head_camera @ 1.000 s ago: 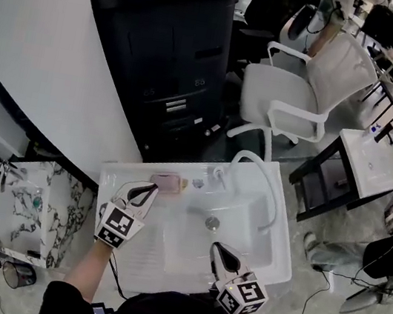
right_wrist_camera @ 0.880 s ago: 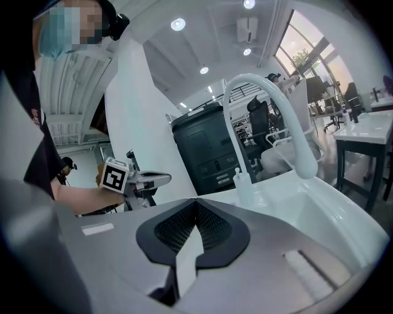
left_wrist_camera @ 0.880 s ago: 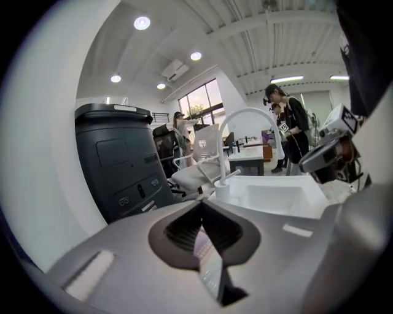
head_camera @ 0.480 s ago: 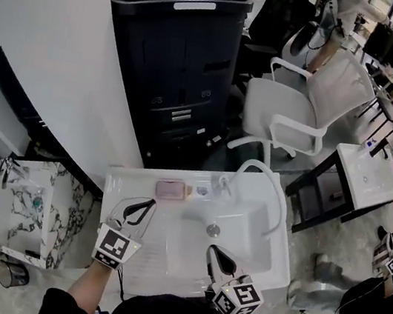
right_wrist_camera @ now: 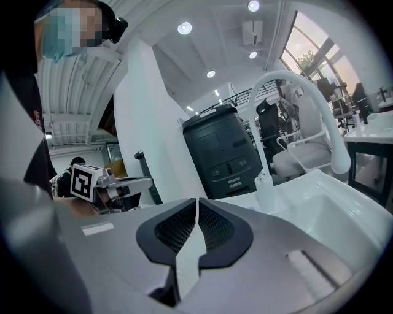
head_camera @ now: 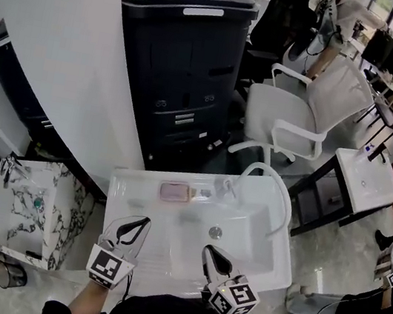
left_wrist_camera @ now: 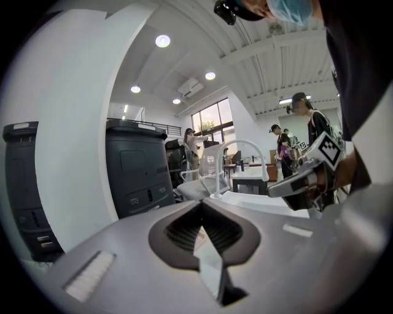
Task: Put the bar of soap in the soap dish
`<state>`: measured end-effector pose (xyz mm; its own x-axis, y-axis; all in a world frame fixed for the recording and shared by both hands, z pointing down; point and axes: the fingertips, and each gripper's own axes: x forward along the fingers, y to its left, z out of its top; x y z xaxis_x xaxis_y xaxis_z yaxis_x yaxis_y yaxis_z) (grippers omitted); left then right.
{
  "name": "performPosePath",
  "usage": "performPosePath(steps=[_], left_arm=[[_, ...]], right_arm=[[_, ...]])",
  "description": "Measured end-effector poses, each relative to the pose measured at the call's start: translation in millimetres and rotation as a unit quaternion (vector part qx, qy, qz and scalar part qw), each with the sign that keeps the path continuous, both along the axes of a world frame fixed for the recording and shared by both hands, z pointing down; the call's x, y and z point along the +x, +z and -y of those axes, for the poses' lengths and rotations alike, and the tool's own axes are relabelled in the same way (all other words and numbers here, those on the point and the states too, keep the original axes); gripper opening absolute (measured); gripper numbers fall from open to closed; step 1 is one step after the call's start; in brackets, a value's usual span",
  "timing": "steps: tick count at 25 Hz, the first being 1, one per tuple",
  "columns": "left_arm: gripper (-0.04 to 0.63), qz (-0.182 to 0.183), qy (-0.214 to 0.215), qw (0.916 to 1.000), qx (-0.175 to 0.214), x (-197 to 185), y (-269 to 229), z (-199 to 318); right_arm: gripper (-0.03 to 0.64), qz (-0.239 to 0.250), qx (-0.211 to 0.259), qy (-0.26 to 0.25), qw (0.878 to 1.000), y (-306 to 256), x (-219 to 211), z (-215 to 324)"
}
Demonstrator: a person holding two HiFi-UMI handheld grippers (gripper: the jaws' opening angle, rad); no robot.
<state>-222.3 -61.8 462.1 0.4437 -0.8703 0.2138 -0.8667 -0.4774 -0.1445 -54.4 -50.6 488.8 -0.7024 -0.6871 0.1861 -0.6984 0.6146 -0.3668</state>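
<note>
The pink bar of soap [head_camera: 174, 191] lies in its soap dish on the back ledge of the white sink [head_camera: 131, 186], left of the tap. Neither gripper view shows the soap. My left gripper [head_camera: 144, 221] hovers over the sink's near left part, well short of the dish, shut and empty [left_wrist_camera: 201, 205]. My right gripper [head_camera: 206, 250] is over the near edge of the basin, also shut with nothing in it [right_wrist_camera: 196, 201]. Each gripper view shows the other gripper off to one side.
A curved white faucet [head_camera: 258, 172] arches over the basin and its drain [head_camera: 215, 232]. Behind the sink stand a black cabinet [head_camera: 181, 52] and a white office chair [head_camera: 302, 111]. A marbled basin [head_camera: 15, 203] is at the left, another white sink [head_camera: 370, 175] at the right.
Both grippers have drawn back from the sink's rear toward its near edge; the left one has moved away from the soap dish. The soap has stayed in the dish.
</note>
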Motion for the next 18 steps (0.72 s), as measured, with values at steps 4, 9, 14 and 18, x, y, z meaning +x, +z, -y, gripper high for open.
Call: performPosePath(steps=[4,9,14,18], left_arm=[[0.052,-0.014,-0.005,0.9999,0.001,-6,-1,-13],[0.052,-0.030,-0.002,0.9995,0.012,-8,-5,-27],[0.052,-0.042,0.003,0.9991,0.006,-9,-8,-43],[0.052,-0.053,0.002,0.9986,-0.002,-10,-6,-56]], right_arm=[[-0.005,-0.003,0.003,-0.003,1.000,-2,-8,-4],[-0.005,-0.009,0.009,-0.004,1.000,-2,-14,-12],[-0.005,-0.014,0.011,0.000,1.000,-1,-18,-22],[-0.005,-0.018,0.010,0.005,1.000,0,-18,-29]])
